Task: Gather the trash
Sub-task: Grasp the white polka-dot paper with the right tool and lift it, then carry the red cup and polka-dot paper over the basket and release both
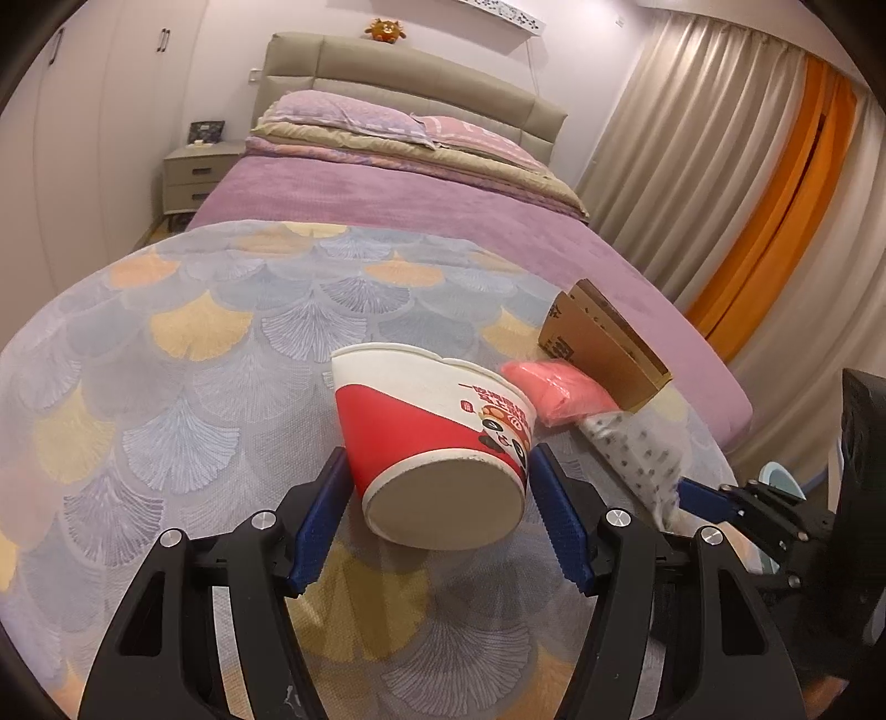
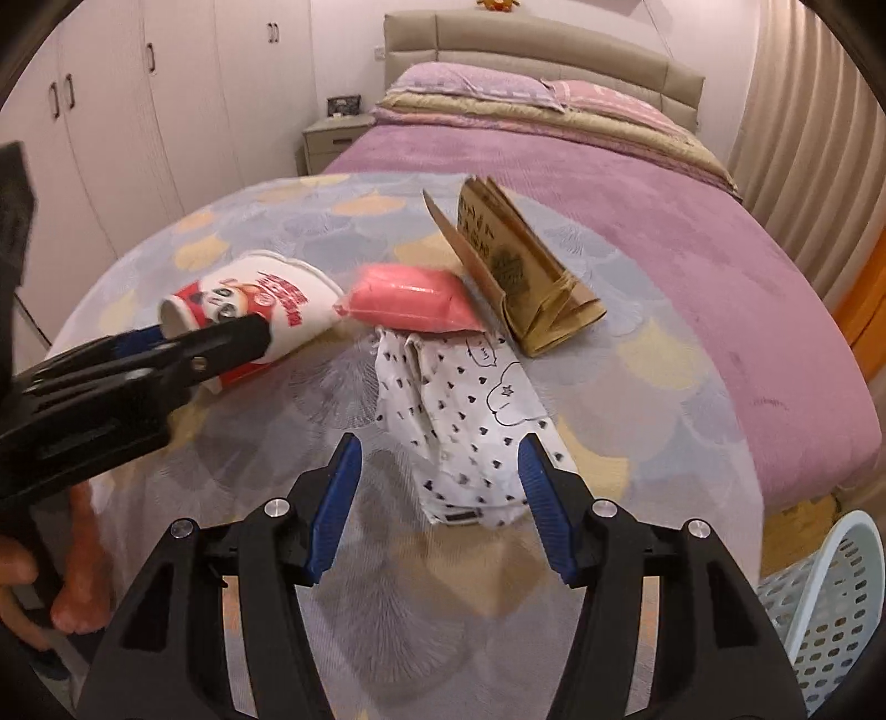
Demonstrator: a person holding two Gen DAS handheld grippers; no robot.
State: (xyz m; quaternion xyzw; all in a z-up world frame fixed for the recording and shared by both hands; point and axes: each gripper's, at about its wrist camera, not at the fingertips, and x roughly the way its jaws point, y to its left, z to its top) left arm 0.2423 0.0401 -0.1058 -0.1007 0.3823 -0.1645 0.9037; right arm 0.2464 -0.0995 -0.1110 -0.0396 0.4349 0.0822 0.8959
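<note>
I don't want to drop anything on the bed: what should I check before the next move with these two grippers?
1. left gripper grips paper cup: ok, pads on both sides.
2. right gripper grips heart-print bag: not ok, jaws open astride it.
3. pink packet clear of heart-print bag: cannot tell, edges meet.
4. basket in view: ok, lower right.

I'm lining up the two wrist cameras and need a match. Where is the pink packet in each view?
Left wrist view: the pink packet lies right of centre, just beyond the paper cup, below the brown cardboard.
Right wrist view: the packet lies just above centre, between cup and cardboard.
Shared landmark: the beige headboard.
</note>
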